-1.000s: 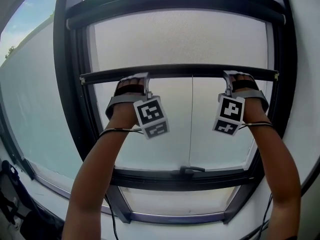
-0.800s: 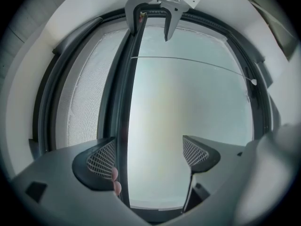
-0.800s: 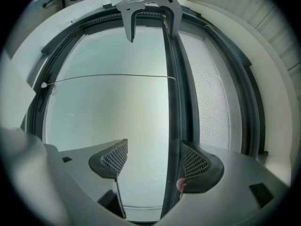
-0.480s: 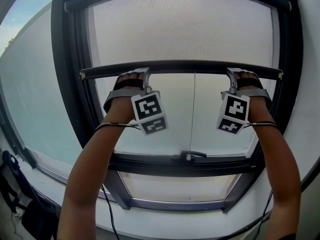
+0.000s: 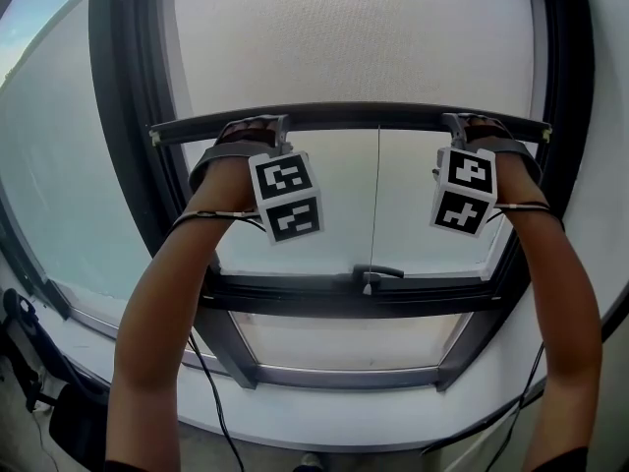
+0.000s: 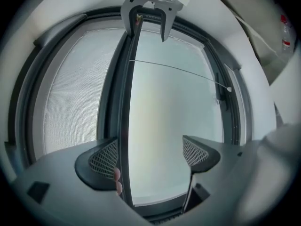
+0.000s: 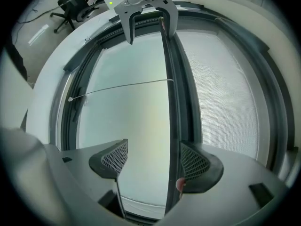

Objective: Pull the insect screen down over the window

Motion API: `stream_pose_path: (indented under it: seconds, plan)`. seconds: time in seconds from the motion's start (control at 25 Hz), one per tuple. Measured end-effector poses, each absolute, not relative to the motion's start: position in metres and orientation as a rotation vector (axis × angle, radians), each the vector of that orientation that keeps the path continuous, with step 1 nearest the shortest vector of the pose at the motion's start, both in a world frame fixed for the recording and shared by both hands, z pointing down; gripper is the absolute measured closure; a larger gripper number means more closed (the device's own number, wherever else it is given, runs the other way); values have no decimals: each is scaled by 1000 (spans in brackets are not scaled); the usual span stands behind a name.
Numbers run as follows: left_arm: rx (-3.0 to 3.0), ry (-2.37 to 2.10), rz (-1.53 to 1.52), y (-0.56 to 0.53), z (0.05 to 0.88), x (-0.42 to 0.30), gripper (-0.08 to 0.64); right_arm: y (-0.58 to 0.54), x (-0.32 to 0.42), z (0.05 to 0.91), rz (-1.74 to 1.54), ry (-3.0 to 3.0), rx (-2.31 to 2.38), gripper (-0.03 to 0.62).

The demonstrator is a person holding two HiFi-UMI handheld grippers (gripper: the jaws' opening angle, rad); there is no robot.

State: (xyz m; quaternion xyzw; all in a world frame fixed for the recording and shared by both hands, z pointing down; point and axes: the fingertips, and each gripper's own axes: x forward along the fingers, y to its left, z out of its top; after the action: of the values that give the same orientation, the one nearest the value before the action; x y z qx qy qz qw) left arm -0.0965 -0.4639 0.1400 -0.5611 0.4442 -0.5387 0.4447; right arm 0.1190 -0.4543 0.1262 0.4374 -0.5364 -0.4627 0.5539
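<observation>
- Step in hand: the pull itself. The screen [image 5: 354, 37] covers the upper part of the window, and its bar [image 5: 378, 116] sits about halfway down, well above the lower frame [image 5: 295, 298] and the handle [image 5: 371, 273].
- Left claw [image 5: 257, 124] is wide apart. The bar runs between its jaws, close against the left pad [image 6: 106, 157], hooked and not pinched.
- Right claw [image 5: 470, 121] is likewise wide, with the bar beside its right pad [image 7: 194, 161].
- A thin cord [image 5: 376, 205] hangs from the bar's middle.
- Next move, as I judge it: draw both ends down evenly so the bar stays level until it meets the lower frame.
- No container shows in any view.
</observation>
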Motion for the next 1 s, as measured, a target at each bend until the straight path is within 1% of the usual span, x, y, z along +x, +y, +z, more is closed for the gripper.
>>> stream_pose_path:
  seconds: [0.16, 0.52, 0.88, 1.0]
  plan:
    - [-1452, 1051, -1376, -461, 161, -96, 130, -452, 119, 145, -1046, -1285, 984, 264]
    - [-1461, 1034, -1386, -459, 180, -97, 130, -450, 118, 164, -1008, -1304, 958, 264]
    - [-1444, 1067, -1346, -461, 194, -98, 130, -453, 117, 179, -1047, -1273, 1029, 264]
    - [-1460, 1049, -1365, -463, 215, -96, 130, -455, 120, 199, -1045, -1271, 1036, 264]
